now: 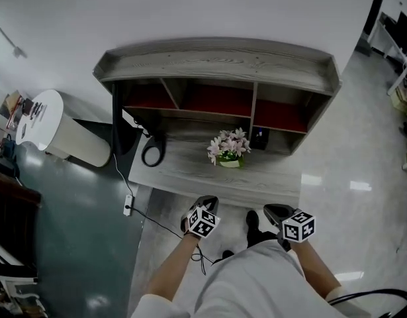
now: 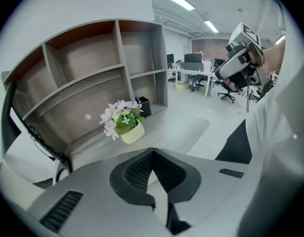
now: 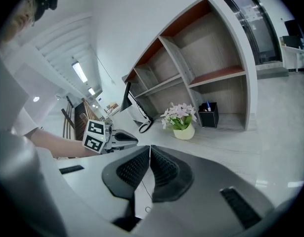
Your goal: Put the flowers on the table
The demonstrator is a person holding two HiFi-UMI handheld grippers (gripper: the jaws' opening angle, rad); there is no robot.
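Note:
A small pot of pink and white flowers [image 1: 229,149] stands upright on the grey desk [image 1: 190,174], in front of the shelf unit. The flowers [image 2: 123,120] show ahead in the left gripper view and the flowers [image 3: 180,119] in the right gripper view. My left gripper [image 1: 208,205] hovers short of the desk's near edge; its jaws are shut with nothing between them. My right gripper [image 1: 274,212] hangs beside it, also shut and empty. Both are well short of the pot.
A grey hutch with red-backed cubbies [image 1: 220,101] rises behind the desk. A black pen holder [image 1: 259,138] sits right of the flowers, a coiled black cable [image 1: 152,154] left. A white bin [image 1: 57,132] and a floor power strip [image 1: 128,205] lie left.

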